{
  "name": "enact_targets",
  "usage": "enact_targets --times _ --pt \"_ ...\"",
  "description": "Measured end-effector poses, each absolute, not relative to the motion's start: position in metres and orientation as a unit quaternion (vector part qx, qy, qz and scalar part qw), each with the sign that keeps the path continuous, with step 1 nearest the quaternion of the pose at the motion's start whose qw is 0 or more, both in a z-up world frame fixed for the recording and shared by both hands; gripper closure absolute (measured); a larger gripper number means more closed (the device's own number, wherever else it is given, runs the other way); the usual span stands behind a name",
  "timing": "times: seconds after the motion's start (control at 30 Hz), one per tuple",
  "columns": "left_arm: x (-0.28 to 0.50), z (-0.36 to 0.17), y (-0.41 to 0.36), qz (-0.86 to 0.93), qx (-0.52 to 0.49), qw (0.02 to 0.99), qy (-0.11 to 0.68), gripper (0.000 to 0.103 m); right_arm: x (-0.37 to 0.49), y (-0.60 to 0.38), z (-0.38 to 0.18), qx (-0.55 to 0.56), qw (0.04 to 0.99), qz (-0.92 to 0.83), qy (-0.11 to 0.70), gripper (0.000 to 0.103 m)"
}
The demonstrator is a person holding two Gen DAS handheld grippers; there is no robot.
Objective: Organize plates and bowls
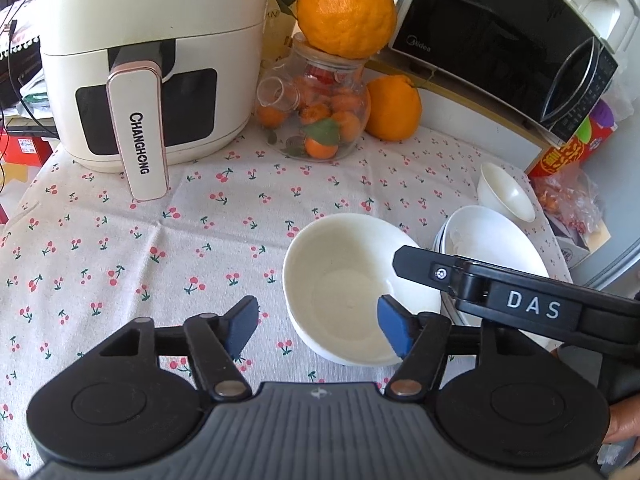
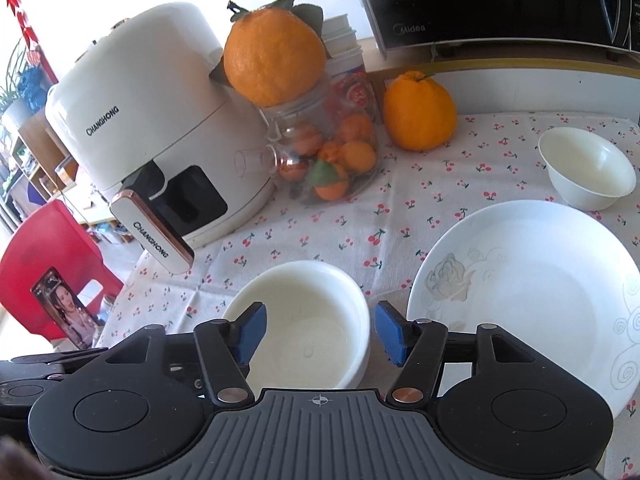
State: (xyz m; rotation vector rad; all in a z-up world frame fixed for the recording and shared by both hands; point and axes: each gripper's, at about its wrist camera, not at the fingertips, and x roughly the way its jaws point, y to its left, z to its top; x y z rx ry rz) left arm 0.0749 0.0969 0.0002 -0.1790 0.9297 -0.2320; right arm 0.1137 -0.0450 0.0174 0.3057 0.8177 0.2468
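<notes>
A white bowl (image 1: 348,288) (image 2: 316,328) stands upright on the cherry-print cloth (image 1: 180,240). My left gripper (image 1: 318,330) is open astride the bowl's near-left rim, with one blue pad (image 1: 394,332) inside the bowl and the other on the cloth side. My right gripper (image 2: 320,334) is open too, its right pad (image 2: 390,334) in the gap between the bowl and a stack of white plates (image 2: 540,288) (image 1: 492,240). Neither gripper presses on the rim. A second, smaller white bowl (image 2: 588,168) (image 1: 506,196) sits behind the plates.
A white air fryer (image 1: 152,60) stands at the back left. Beside it are a glass jar of tangerines (image 1: 316,120), a large orange (image 1: 346,12) on top and another orange (image 1: 394,108). A black microwave (image 1: 500,32) sits behind. Off the table's left edge stands a red chair (image 2: 52,264).
</notes>
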Motion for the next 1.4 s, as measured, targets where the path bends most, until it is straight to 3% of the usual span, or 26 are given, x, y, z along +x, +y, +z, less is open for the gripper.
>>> enact_targets --times 0.13,0.5,0.87,0.93,1.03,1.4 --pt "0.075 0.002 0.098 -0.105 -0.093 0.887 0.441 0.034 0.115 -0.049 0.02 0.154 0.901 0.113 0.39 0.042" --pt "0.08 0.007 0.094 -0.097 -0.107 0.895 0.422 0.034 0.115 -0.062 0.027 0.155 0.914 0.092 0.364 0.044" --pt "0.097 0.017 0.074 -0.086 -0.133 0.905 0.395 0.016 0.122 -0.103 0.032 0.195 0.915 0.05 0.349 0.042" --pt "0.101 0.018 0.067 -0.082 -0.129 0.908 0.39 0.014 0.124 -0.117 0.032 0.205 0.916 0.035 0.344 0.036" --pt "0.107 0.017 0.054 -0.076 -0.119 0.912 0.384 0.01 0.128 -0.141 0.03 0.215 0.917 0.005 0.337 0.035" --pt "0.136 0.012 -0.003 -0.083 -0.073 0.915 0.389 0.005 0.147 -0.217 0.014 0.277 0.9 -0.064 0.33 0.032"
